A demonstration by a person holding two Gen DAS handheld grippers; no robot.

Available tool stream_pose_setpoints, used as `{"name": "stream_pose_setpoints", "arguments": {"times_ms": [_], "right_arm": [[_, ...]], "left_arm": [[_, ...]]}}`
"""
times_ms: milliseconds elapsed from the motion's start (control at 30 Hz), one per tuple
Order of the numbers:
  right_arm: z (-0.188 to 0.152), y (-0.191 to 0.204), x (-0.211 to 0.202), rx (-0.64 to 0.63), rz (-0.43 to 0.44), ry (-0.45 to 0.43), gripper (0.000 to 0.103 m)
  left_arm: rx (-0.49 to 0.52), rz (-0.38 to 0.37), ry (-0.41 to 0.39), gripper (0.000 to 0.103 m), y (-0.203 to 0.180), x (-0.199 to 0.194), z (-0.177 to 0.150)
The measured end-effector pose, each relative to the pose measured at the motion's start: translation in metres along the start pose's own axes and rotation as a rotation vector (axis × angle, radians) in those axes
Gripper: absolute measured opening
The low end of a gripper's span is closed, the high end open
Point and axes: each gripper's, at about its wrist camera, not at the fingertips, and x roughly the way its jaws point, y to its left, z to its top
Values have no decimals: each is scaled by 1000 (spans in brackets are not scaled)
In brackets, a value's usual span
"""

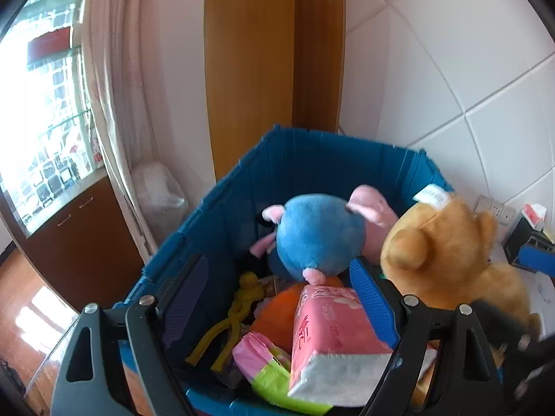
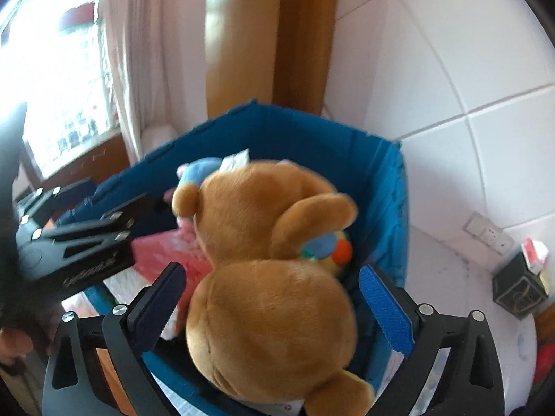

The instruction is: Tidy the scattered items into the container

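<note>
The blue folding crate (image 1: 242, 187) holds a round blue plush with pink ears (image 1: 319, 235), a pink tissue pack (image 1: 333, 336), yellow tongs (image 1: 239, 308), an orange item and a pink-green packet. My left gripper (image 1: 277, 298) is open above the crate's near side, with the tissue pack between its fingers, not clamped. In the right wrist view a brown teddy bear (image 2: 267, 277) lies over the crate (image 2: 392, 208) between the wide-open fingers of my right gripper (image 2: 277, 298); the pads stand clear of it. The bear also shows at the right of the left wrist view (image 1: 447, 256).
The crate sits in a corner by a white tiled wall and a wooden door frame (image 1: 274, 45). A black box (image 2: 520, 291) with a red-white pack stands to the right near a wall socket (image 2: 489, 232). A curtain and window are on the left.
</note>
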Motion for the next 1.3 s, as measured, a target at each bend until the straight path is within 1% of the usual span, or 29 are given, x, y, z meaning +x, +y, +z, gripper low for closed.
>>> {"name": "stream_pose_setpoints", "arguments": {"times_ms": [33, 67, 100, 167, 333, 467, 500, 633, 700, 833, 867, 933, 967, 1033, 1133, 1233, 1300], "right_arm": [[-2, -1, -10, 11, -6, -20, 102], [-2, -3, -18, 20, -13, -38, 102], [-1, -6, -25, 28, -21, -55, 102], [-7, -15, -44, 41, -36, -78, 102], [-14, -36, -78, 32, -76, -107, 102], [-33, -63, -116, 43, -91, -124, 102], [-38, -69, -123, 49, -91, -125, 102], [-54, -96, -154, 75, -72, -116, 102], [-58, -109, -168, 103, -80, -106, 102], [-63, -130, -189, 168, -92, -53, 102], [-65, -132, -195, 164, -108, -53, 102], [-73, -135, -215, 152, -147, -74, 102], [-78, -136, -226, 156, -162, -84, 102], [-86, -138, -242, 172, -199, -99, 102], [-98, -134, -266, 213, -249, -122, 102], [-101, -125, -280, 234, -279, -129, 102], [-100, -118, -283, 243, -277, -131, 102]], "left_arm": [[0, -11, -12, 84, -1, -5, 1], [-1, -22, -20, 87, -2, -9, 1], [-4, -34, -28, 95, -4, -14, 1], [-13, -57, -47, 103, -9, -27, -2], [-4, -60, -58, 103, -29, -58, -9], [17, -46, -55, 103, -54, -84, -20], [22, -54, -56, 103, -61, -92, -23], [42, -125, -54, 103, -91, -124, -32], [45, -141, -58, 103, -103, -141, -33], [9, -109, 5, 103, -111, -157, -29], [20, -87, 10, 103, -114, -161, -28], [78, -41, -7, 103, -121, -172, -28], [102, -43, -18, 103, -124, -178, -27], [112, -84, -28, 103, -125, -190, -28], [102, -138, -19, 103, -124, -203, -29], [97, -201, 8, 103, -117, -210, -30], [94, -226, 40, 103, -112, -210, -30]]}}
